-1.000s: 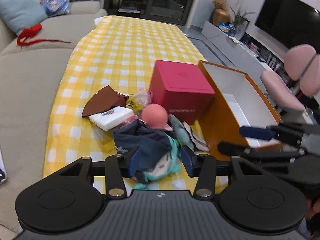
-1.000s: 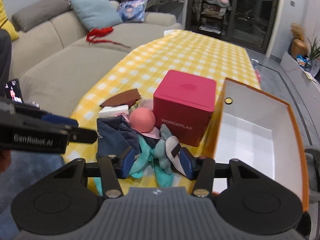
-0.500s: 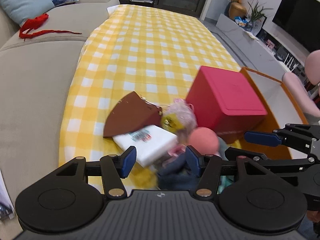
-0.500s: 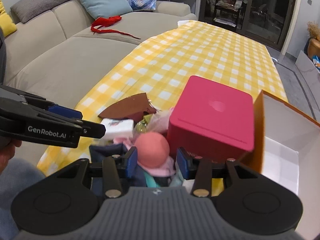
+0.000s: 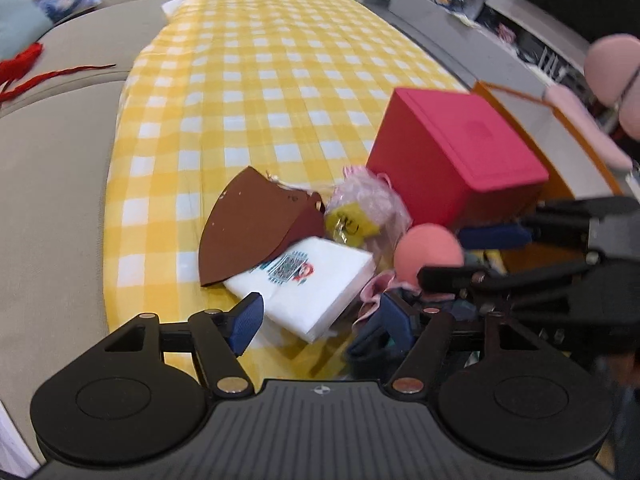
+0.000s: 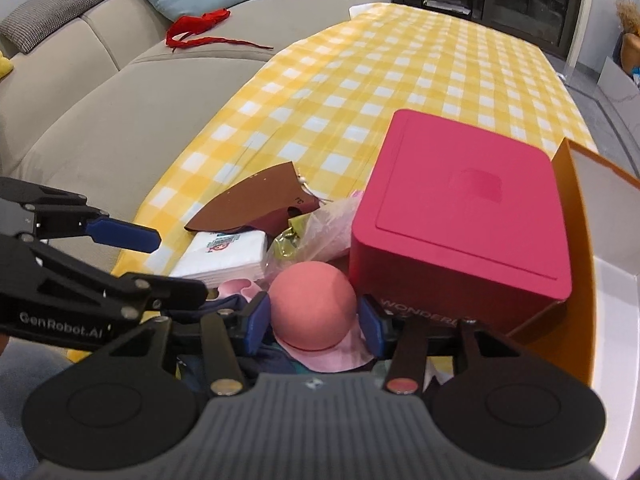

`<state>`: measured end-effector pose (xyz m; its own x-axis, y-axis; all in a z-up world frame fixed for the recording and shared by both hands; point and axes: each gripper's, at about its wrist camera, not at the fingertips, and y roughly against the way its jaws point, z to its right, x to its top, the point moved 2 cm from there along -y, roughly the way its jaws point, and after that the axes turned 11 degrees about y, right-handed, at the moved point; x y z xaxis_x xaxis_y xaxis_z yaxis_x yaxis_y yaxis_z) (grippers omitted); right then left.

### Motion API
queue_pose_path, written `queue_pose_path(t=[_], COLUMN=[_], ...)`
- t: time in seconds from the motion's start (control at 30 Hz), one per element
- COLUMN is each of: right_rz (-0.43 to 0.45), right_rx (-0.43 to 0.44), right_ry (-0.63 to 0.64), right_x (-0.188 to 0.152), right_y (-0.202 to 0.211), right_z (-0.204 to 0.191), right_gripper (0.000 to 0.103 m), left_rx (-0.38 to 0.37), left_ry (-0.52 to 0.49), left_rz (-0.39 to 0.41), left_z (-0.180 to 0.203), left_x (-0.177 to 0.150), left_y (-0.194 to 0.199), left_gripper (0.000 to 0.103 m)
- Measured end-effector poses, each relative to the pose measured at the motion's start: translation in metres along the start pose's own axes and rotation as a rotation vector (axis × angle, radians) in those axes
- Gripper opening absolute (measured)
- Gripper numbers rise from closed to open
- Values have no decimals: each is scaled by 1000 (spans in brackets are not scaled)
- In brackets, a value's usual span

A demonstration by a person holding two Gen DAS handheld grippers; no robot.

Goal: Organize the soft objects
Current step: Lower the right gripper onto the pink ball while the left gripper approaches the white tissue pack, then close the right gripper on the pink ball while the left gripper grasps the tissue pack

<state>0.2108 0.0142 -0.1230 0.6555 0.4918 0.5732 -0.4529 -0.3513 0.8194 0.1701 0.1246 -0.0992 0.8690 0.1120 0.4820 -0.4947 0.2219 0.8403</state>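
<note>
The right tool [image 6: 314, 322] brackets the soft, light salmon-pink foam ball [image 6: 312, 294]; contact cannot be confirmed. Grip its widest part gently. The left tool [image 5: 320, 318], just widened, holds nothing.

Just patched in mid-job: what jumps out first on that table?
The big pink box stands on the yellow checked cloth, against the orange tray on its right. In front of it lies a heap of soft things, topped by a coral ball that sits between the fingers of the right tool. To the left, the left tool hangs open over a white napkin pack and a brown pouch.
</note>
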Motion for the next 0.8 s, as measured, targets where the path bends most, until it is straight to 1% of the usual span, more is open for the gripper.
queue_pose_path(t=[0.07,0.17,0.3,0.37,0.47,0.5,0.6,0.67,0.73,0.8], right_rz=[-7,-18,-35,-43,-49,-51,-60,-62,-65,-66], right_rx=[10,12,22,19,9,7,7,-1,-6,-10], right_ry=[-15,-49,-130,-153,-170,-175,-192,-184,-187,-198], right_x=[0,2,5,5,5,5,5,5,5,5], right_y=[-3,-4,-4,-5,-6,-7,-9,-10,-12,-13], right_z=[1,3,6,7,6,6,5,3,3,3], right_gripper=[49,49,51,51,52,54,58,59,59,60], left_rx=[8,41,72,92,160,164,139,158,206,241], left_ry=[-31,-101,-170,-261,-391,-436,-550,-640,-714,-762], left_rz=[-17,-46,-44,-35,-26,-24,-35,-20,-1,14], left_z=[-1,-4,-6,-2,3,5,16,23,28,30], left_x=[-1,-3,-2,-4,-7,-8,-16,-24,-29,-32], left_y=[-1,-2,1,2,-4,-6,-11,-15,-24,-32], left_gripper=[78,78,78,76,76,76,76,76,71,59])
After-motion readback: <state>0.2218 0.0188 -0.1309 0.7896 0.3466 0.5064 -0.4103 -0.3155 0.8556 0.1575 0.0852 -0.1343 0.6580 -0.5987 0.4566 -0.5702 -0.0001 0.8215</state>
